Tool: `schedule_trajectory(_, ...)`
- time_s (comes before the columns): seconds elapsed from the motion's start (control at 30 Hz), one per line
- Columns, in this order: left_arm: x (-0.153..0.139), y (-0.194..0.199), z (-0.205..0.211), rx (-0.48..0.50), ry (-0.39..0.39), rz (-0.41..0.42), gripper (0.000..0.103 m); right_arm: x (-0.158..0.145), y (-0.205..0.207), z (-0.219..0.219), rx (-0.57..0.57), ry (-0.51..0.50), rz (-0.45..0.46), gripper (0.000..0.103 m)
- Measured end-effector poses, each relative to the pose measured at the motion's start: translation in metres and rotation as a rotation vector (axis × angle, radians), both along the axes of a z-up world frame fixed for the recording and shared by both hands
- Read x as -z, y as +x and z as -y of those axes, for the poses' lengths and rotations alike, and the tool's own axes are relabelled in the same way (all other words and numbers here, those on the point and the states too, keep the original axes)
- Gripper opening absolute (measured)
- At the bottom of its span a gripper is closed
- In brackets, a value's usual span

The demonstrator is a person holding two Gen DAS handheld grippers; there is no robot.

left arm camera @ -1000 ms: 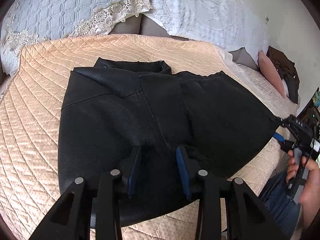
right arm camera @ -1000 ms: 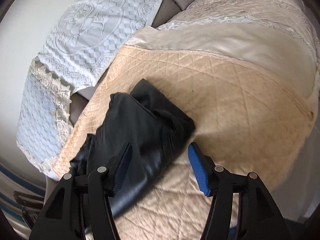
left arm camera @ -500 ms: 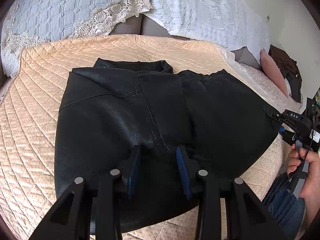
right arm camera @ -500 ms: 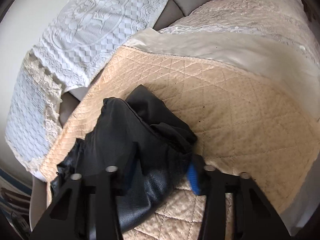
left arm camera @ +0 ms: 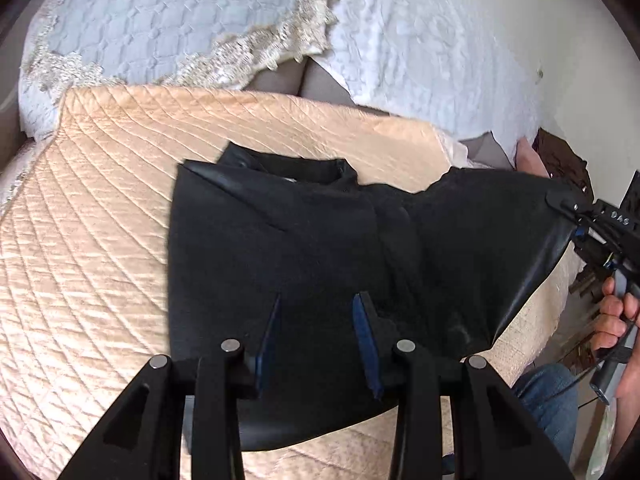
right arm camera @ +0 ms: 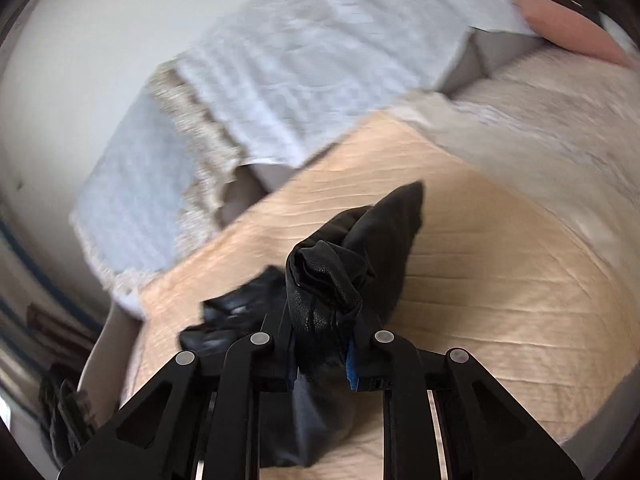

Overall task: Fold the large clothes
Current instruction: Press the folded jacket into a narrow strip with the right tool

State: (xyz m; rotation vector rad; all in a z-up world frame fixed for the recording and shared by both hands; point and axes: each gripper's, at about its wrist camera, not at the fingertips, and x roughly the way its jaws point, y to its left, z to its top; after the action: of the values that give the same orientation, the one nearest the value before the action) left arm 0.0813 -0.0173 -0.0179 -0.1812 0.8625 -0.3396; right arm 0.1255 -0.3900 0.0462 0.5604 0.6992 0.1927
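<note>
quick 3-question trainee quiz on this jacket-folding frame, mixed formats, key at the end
1. True or false: the right gripper is shut on a bunched corner of the black leather jacket.
2. Multiple choice: the left gripper is (A) clamped on the collar, (B) open above the jacket's near hem, (C) out of view.
3. Fill in: the jacket lies on a peach quilted ______.

Key: 1 true; 2 B; 3 bedspread.
</note>
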Motion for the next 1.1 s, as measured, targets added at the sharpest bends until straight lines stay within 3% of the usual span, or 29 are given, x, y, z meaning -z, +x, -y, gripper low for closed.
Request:
schedule_trajectory(0.13, -0.005, -0.007, -0.031, -0.065, -0.009, 0.014, 0.038, -0.029, 0.003, -0.066, -0.183, -0.037, 0.057, 0.018)
schedule_trajectory(0.27, -0.003, -0.016, -0.064, -0.137, -0.016, 0.007, 0.038, -0.036, 0.003, -0.139, -0.366, -0.043, 0.072, 0.018)
schedule_trajectory(0.37, 0.002, -0.023, -0.088, -0.191, -0.022, -0.011, 0.038, -0.019, 0.004, -0.185, -0.475, -0.047, 0.037, 0.018)
schedule_trajectory(0.5, 0.011, -0.033, -0.11, -0.237, -0.029, -0.039, 0.038, 0.036, 0.004, -0.236, -0.609, -0.057, -0.078, 0.018)
schedule_trajectory(0.63, 0.017, -0.038, -0.12, -0.252, -0.034, -0.054, 0.038, 0.071, 0.001, -0.247, -0.635, -0.072, -0.127, 0.018)
schedule_trajectory(0.87, 0.012, -0.039, -0.13, -0.257, -0.06, -0.029, 0.038, 0.023, -0.004, -0.248, -0.641, -0.093, -0.016, 0.018)
schedule_trajectory(1.0, 0.013, -0.039, -0.133, -0.264, -0.064, -0.028, 0.038, 0.065, -0.016, -0.27, -0.722, -0.176, -0.089, 0.019)
schedule_trajectory(1.1, 0.012, -0.041, -0.135, -0.262, -0.059, -0.031, 0.038, 0.071, -0.022, -0.269, -0.703, -0.197, -0.046, 0.022)
